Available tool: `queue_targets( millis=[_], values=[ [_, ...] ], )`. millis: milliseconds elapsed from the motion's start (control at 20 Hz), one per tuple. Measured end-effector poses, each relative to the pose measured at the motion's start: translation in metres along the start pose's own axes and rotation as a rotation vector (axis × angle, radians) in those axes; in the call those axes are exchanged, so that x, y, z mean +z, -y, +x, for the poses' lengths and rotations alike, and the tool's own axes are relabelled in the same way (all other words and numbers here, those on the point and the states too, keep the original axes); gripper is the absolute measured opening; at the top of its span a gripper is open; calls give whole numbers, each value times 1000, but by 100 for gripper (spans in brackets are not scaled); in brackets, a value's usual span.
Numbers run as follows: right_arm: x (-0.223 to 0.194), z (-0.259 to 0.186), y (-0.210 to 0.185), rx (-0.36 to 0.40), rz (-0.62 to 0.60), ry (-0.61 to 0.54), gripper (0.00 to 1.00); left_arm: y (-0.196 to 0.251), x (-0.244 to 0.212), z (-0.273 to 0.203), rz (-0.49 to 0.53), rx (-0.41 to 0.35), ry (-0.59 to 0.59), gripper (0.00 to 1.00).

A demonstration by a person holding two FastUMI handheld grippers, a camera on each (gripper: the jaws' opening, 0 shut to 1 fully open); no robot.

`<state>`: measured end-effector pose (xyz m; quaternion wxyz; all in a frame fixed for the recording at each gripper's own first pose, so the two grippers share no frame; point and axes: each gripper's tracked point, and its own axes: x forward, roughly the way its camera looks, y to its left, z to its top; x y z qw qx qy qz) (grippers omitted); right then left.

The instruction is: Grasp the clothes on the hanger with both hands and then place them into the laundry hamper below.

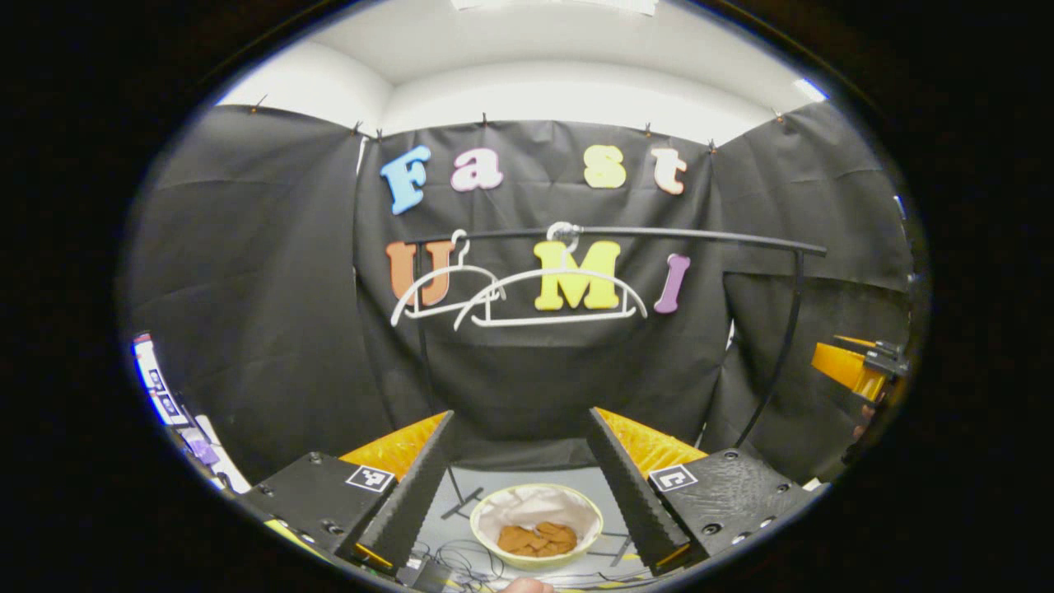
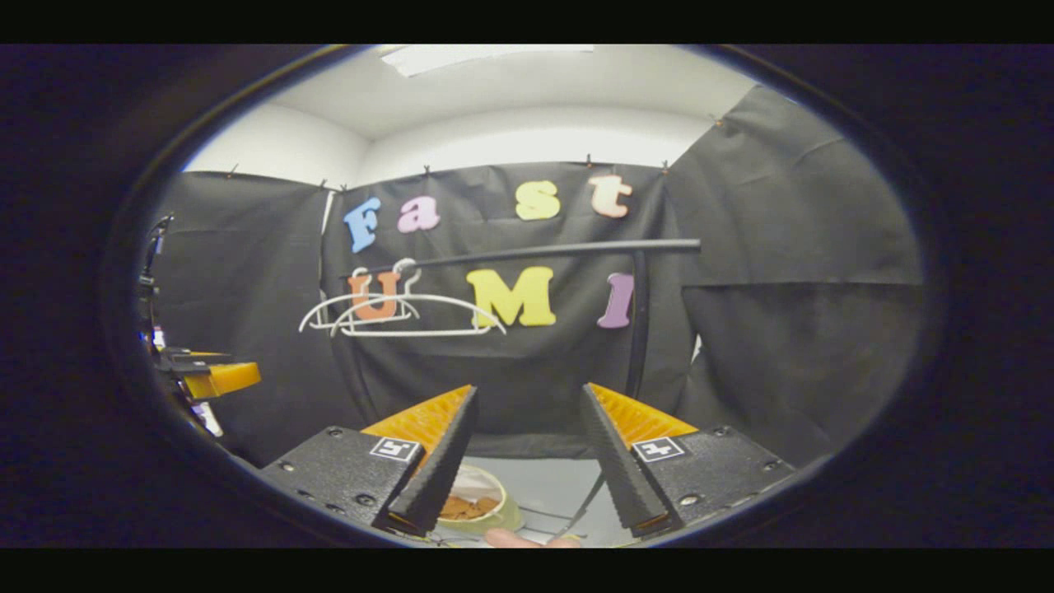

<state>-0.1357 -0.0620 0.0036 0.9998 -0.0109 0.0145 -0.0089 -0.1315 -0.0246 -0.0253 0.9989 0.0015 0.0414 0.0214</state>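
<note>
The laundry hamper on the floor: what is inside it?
Inside the laundry hamper lies an orange-brown garment on a pale lining. Anything beneath the garment is covered.

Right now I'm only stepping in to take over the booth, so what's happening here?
A person holds a two-finger gripper in each hand, and both the left gripper and the right gripper are open and holding nothing. Two white hangers hang bare on the black rail. Below, the laundry hamper on the floor already has an orange-brown garment lying in it. So the clothes appear to be in the hamper, with both grippers held up facing the rail.
</note>
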Motion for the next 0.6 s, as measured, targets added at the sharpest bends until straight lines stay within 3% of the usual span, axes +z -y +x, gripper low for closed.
queue_targets(
  millis=[300, 600],
  values=[
    [22, -2, -22, 51, -22, 167, 81, -7, 21, 5, 33, -20, 150, 100],
    [14, 0, -29, 52, -14, 143, 81, -2, 31, 9, 81, -75, 190, 99]
  ],
)
